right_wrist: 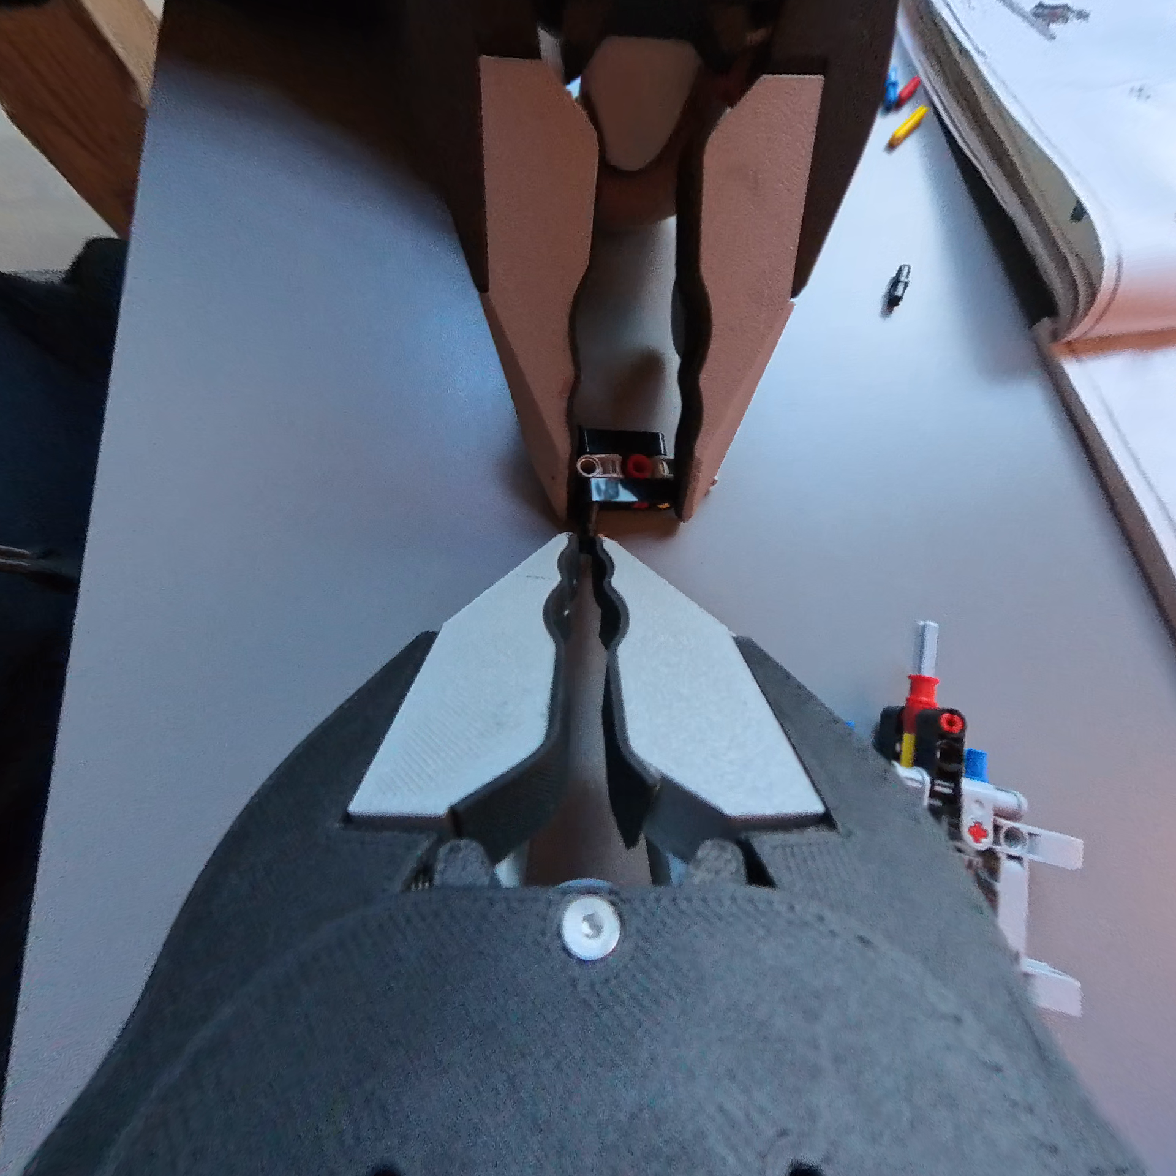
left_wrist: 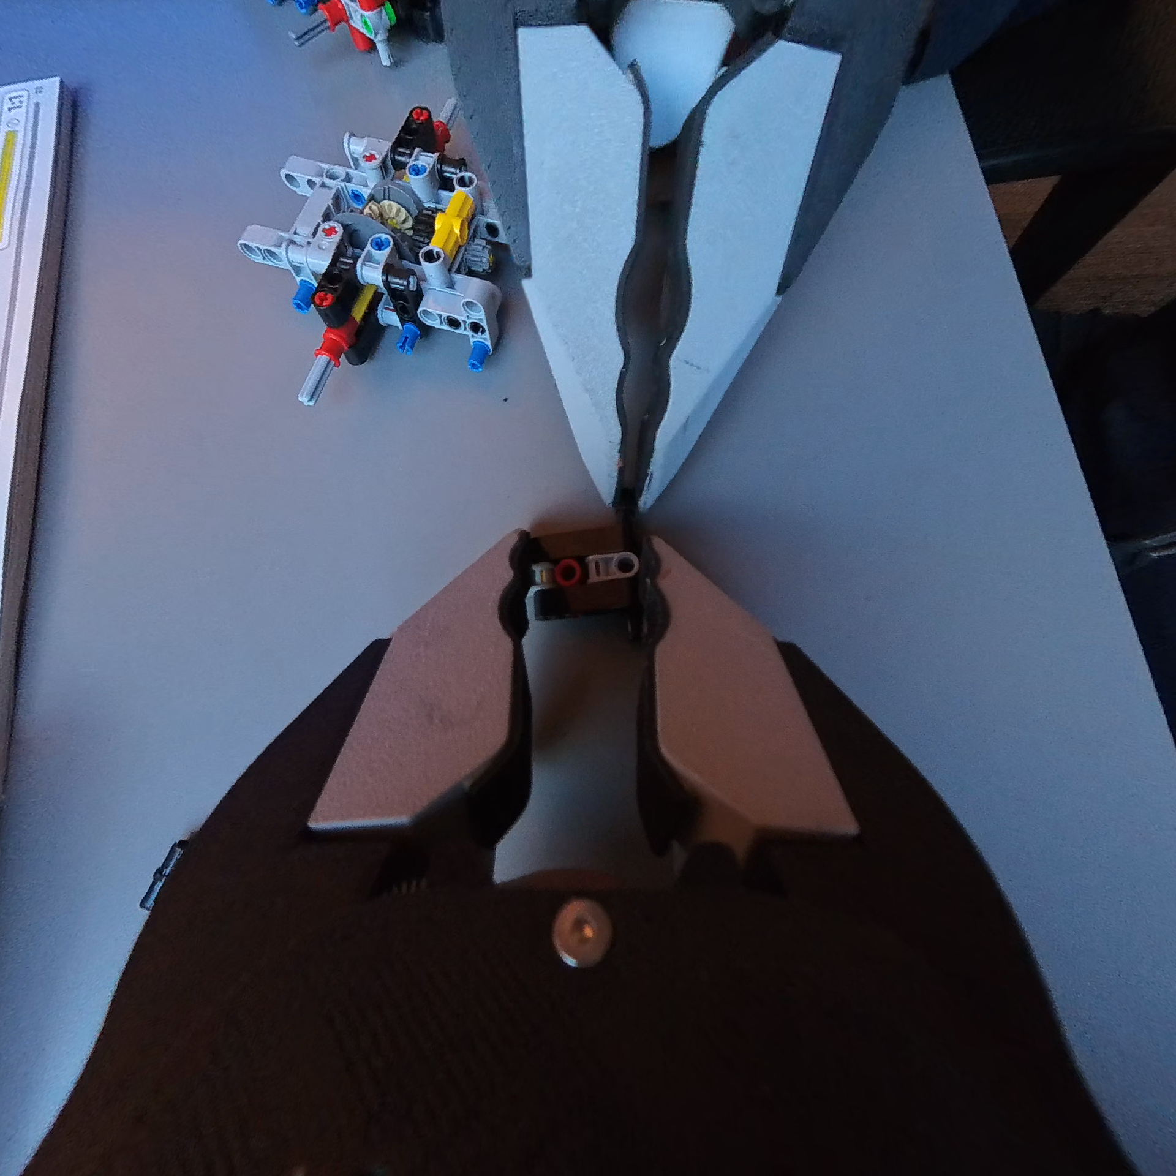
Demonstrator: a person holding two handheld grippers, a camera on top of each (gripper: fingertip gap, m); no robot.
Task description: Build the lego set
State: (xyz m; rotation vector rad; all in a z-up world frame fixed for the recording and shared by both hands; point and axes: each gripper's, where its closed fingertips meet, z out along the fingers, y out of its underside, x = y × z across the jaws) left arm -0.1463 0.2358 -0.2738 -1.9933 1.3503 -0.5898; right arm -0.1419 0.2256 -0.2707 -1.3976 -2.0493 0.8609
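Observation:
My left gripper [left_wrist: 588, 573], with tan fingers, is shut on a small brick assembly [left_wrist: 585, 573]: a black beam with a red bush and a light grey connector. The right wrist view shows the same assembly [right_wrist: 623, 471] spanning both pads of the left gripper [right_wrist: 622, 506]. My right gripper [right_wrist: 585, 544], with white fingers, faces it tip to tip and is shut on a thin black axle [right_wrist: 588, 518]. The axle [left_wrist: 631, 534] runs from the right gripper [left_wrist: 629, 499] into the grey connector's end of the assembly, beside the left gripper's right pad. Both are just above the grey table [left_wrist: 254, 573].
A larger grey, black, yellow and blue brick assembly [left_wrist: 375, 248] lies on the table at the left, and also shows in the right wrist view [right_wrist: 954, 783]. Another one [left_wrist: 356, 25] lies farther back. An open booklet [right_wrist: 1050, 159] has loose pins [right_wrist: 907, 124] and a black pin [right_wrist: 897, 286] beside it. The table edge [left_wrist: 1031, 286] is close on the right.

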